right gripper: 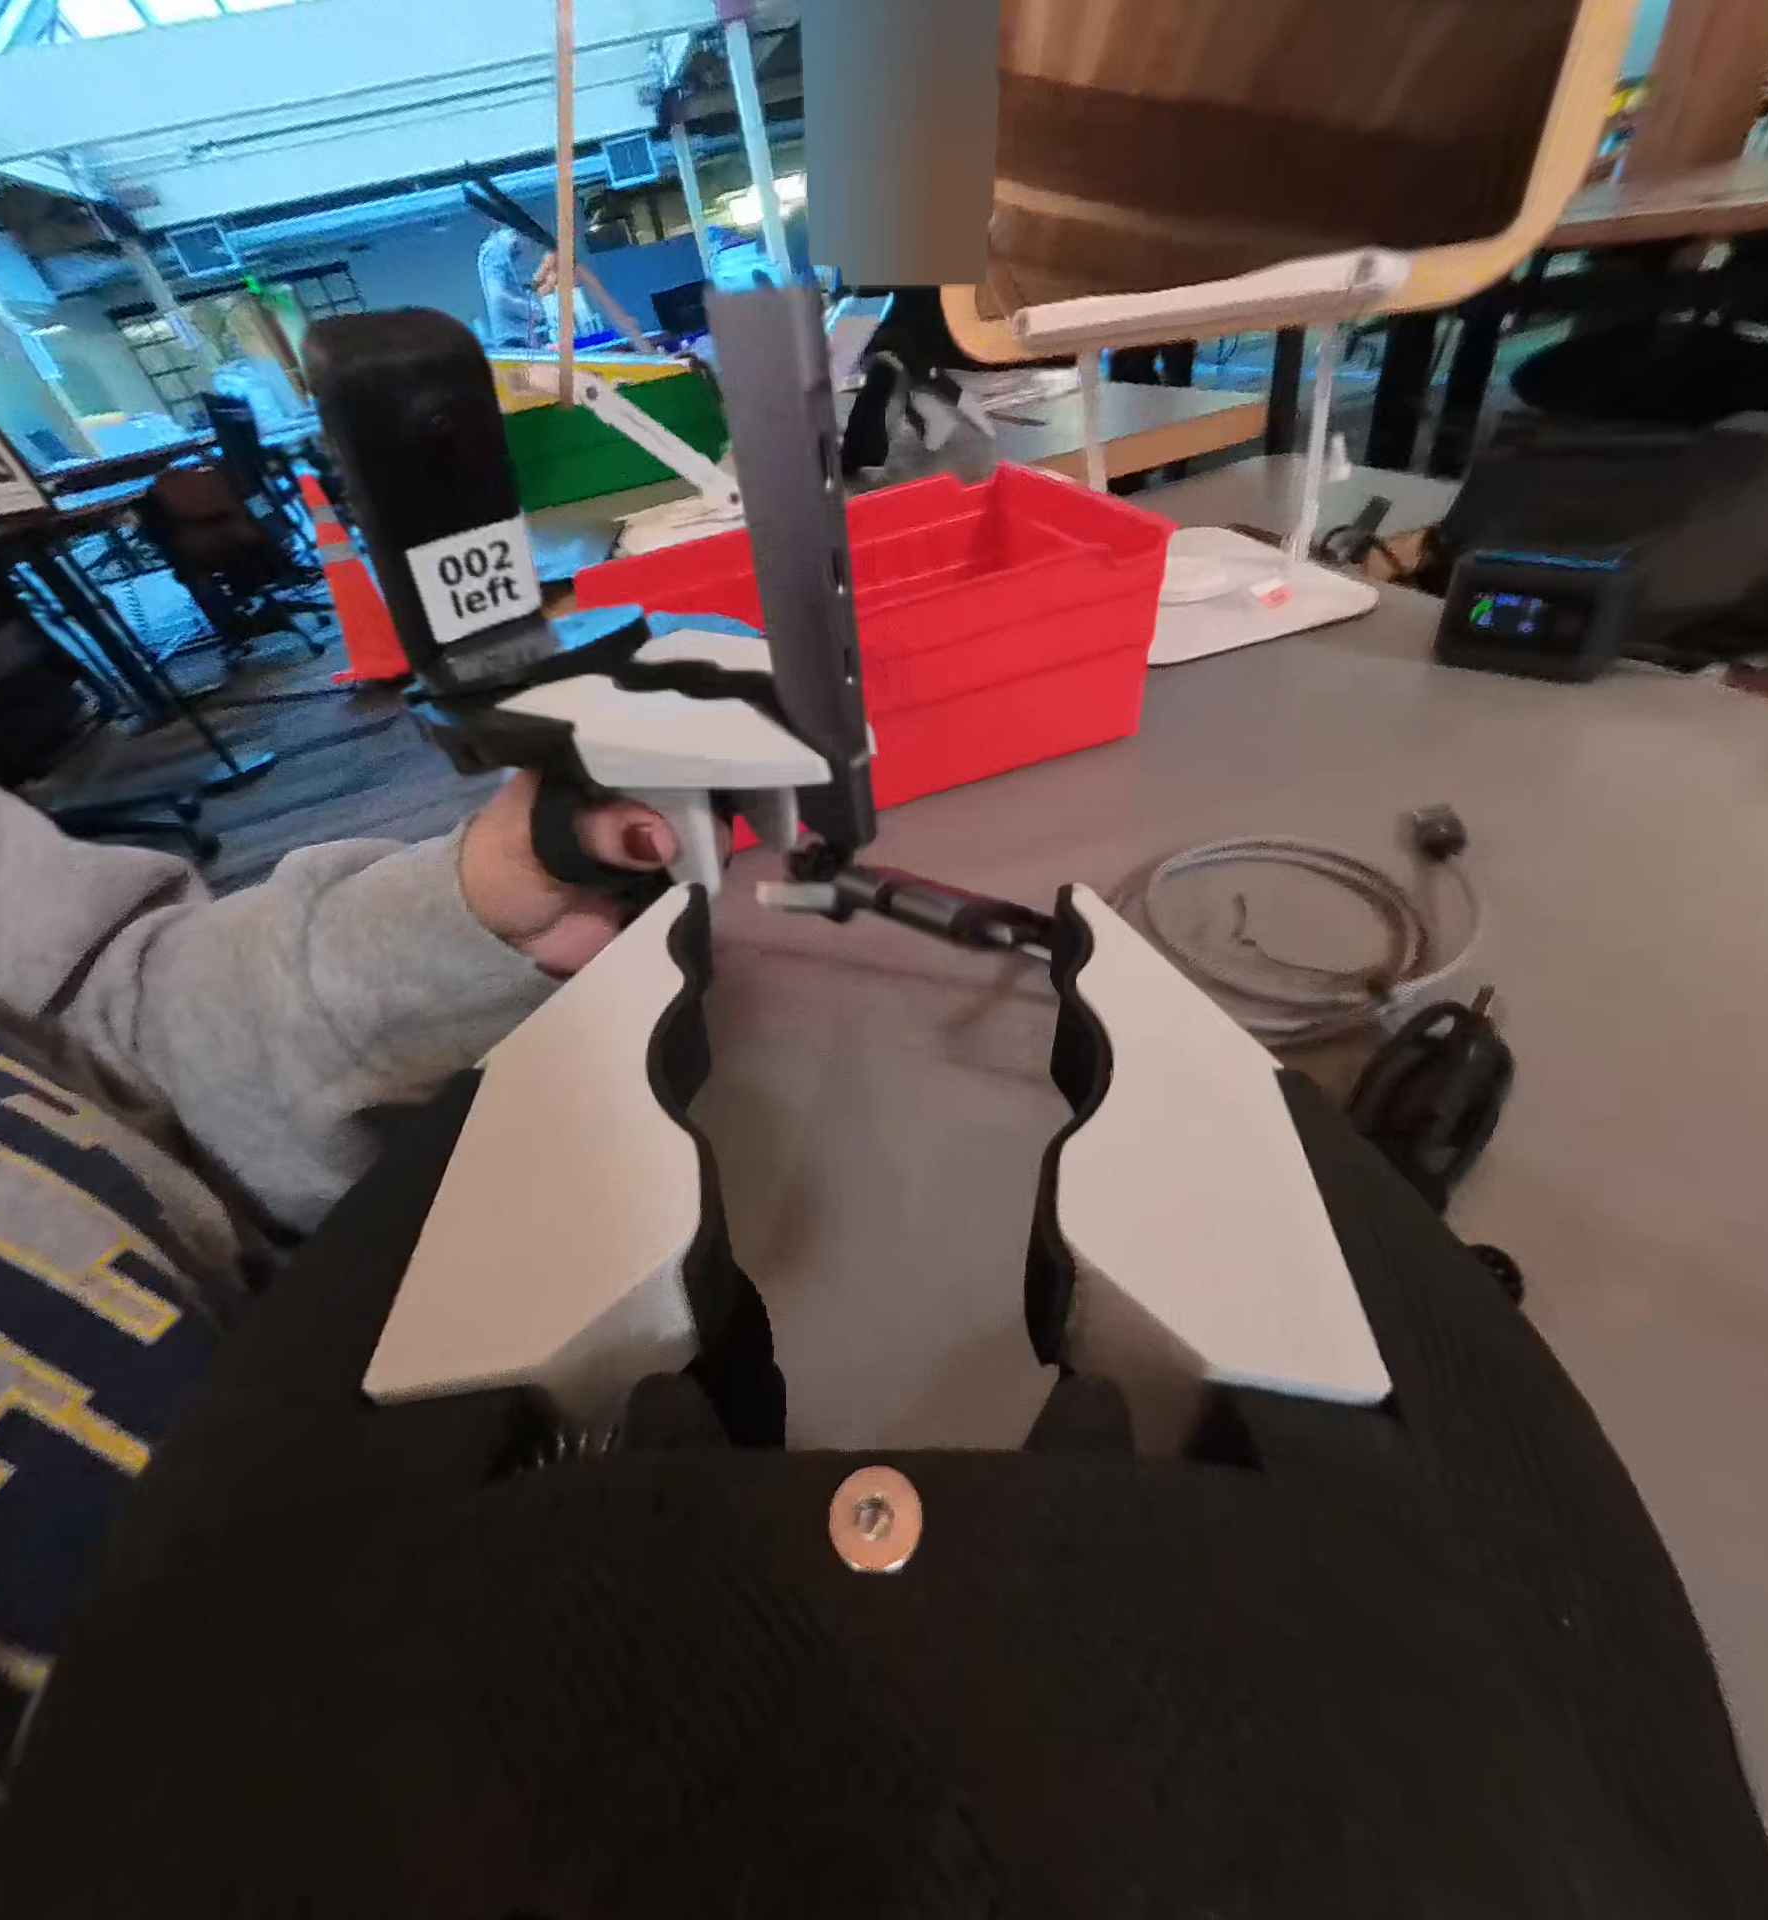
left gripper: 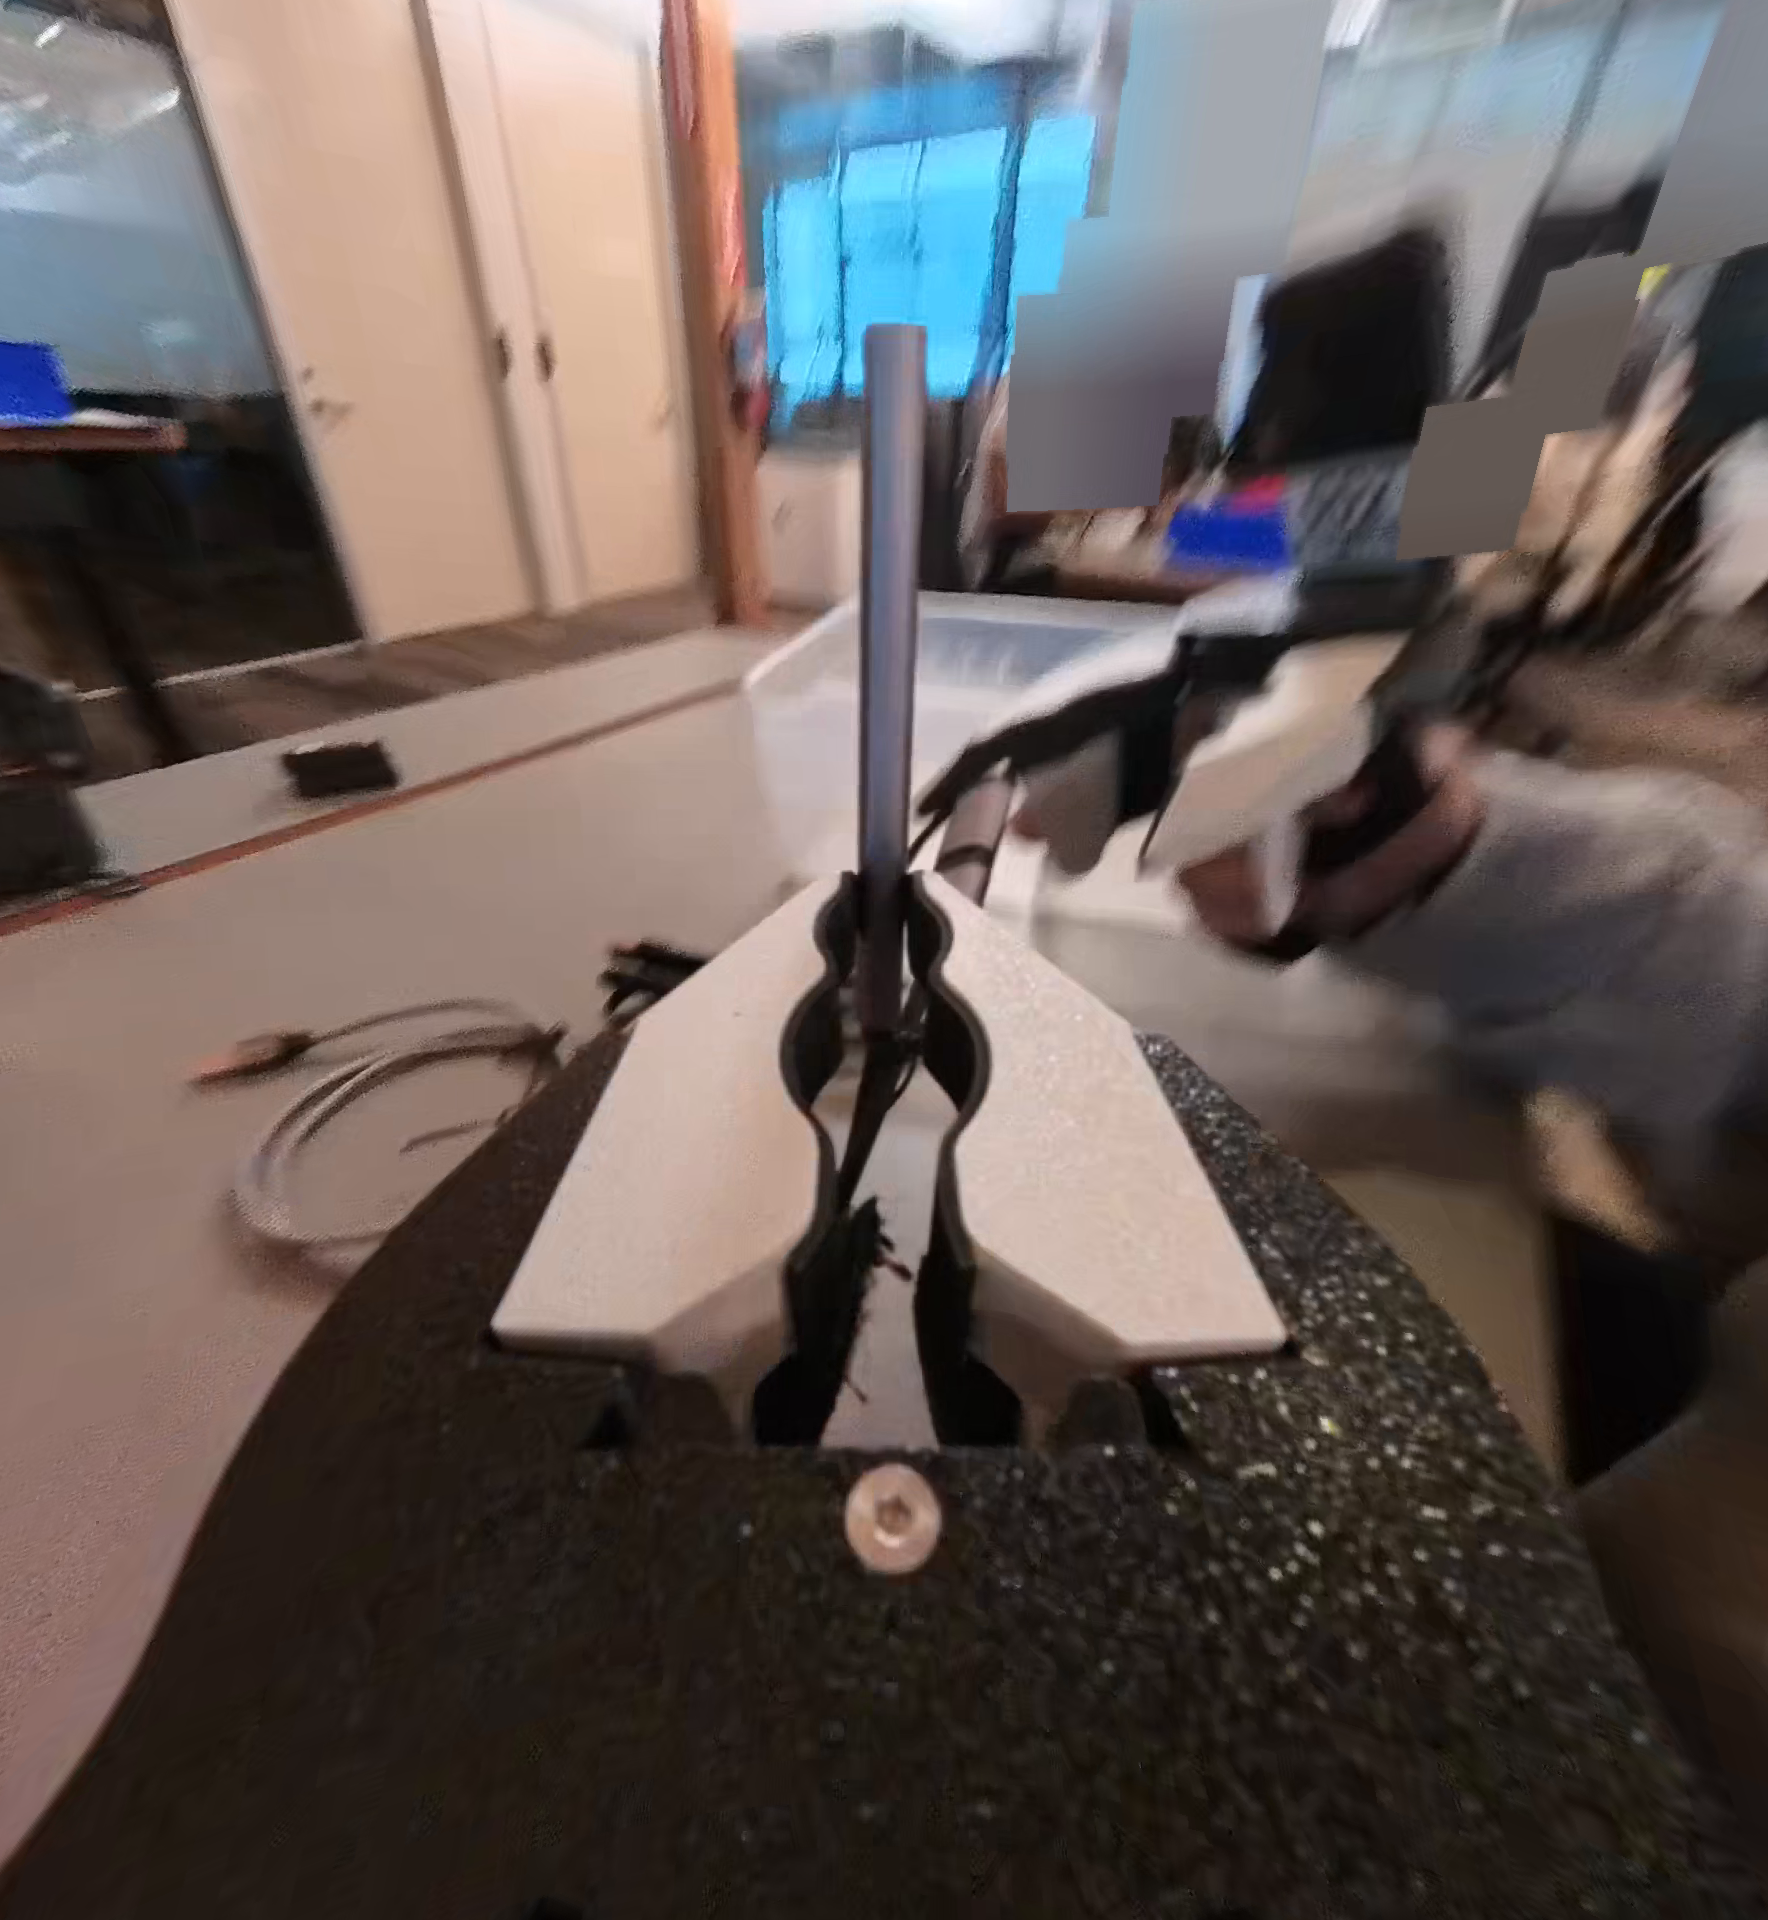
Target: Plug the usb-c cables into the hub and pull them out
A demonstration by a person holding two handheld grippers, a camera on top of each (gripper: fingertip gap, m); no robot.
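Left gripper (left gripper: pixel 880 904): my fingers are pressed together on the lower end of the hub (left gripper: pixel 890 582), which stands upright out of the jaws, a slim grey bar held off the table (left gripper: pixel 132 1091).

Hub from the other side: in the right wrist view the hub (right gripper: pixel 792 540) shows its row of ports along one edge; I see no plug in any of them. Its own short black lead hangs from the bottom end.

Right gripper (right gripper: pixel 880 914): my fingers are spread wide and pinch nothing. The black cable (right gripper: pixel 921 906) lies just ahead of them, its pale plug tip pointing toward the hub's bottom end, close to it but apart. I cannot tell whether its far end touches my right finger or only passes behind it.

Other cables: a grey coil (right gripper: pixel 1295 935) lies on the table to the right, with a bundled black one (right gripper: pixel 1431 1081) beside it. The left wrist view shows the grey coil (left gripper: pixel 360 1122) flat on the table, not attached to anything I can see.

Done, as I judge it: the hub is picked up and presented. Whether any plug has been in and out I cannot say.

Left, as I judge it: nothing is seated now, so I need to grip a plug, line it up with a port, push it home, then pull it out, and likewise for the rest.

Background: a red bin (right gripper: pixel 1015 592) sits behind the hub, not involved.
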